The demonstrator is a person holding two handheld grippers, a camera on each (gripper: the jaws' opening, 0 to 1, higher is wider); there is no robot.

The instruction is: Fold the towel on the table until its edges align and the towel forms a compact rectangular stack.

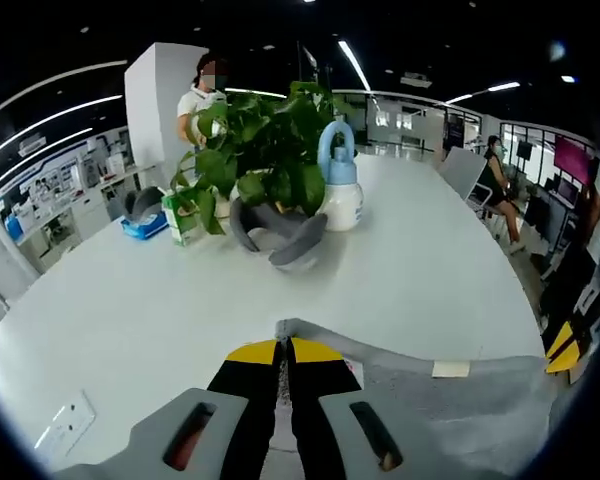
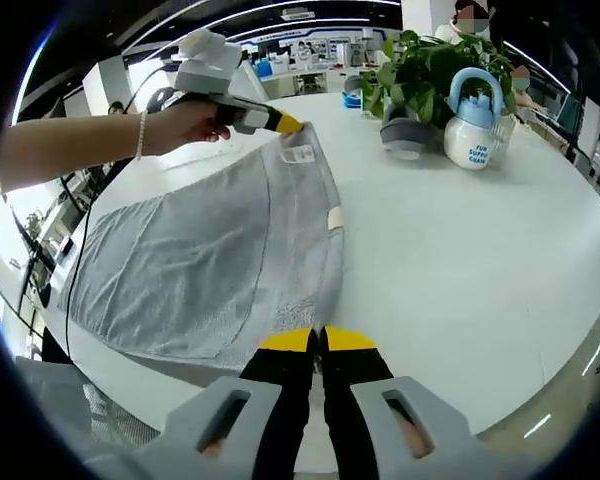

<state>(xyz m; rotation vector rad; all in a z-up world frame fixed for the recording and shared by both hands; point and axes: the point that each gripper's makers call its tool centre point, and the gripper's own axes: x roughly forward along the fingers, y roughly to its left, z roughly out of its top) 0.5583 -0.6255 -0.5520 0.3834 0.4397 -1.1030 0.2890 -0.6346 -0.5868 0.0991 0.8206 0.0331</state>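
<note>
A grey towel [image 2: 210, 250] lies spread on the white table [image 2: 460, 250], partly doubled over, with a label near its far corner. My right gripper [image 2: 318, 342] is shut on the towel's near corner. My left gripper [image 2: 292, 126], held by a hand, is shut on the far corner. In the left gripper view the towel [image 1: 450, 400] runs off to the right from the shut yellow-tipped left gripper [image 1: 283, 350], which pinches its corner edge.
A potted plant [image 1: 265, 150] in a grey pot, a white and blue watering bottle [image 1: 340, 180] and a small carton [image 1: 180, 215] stand mid-table. A wall socket plate [image 1: 65, 425] sits in the tabletop. People stand and sit beyond the table.
</note>
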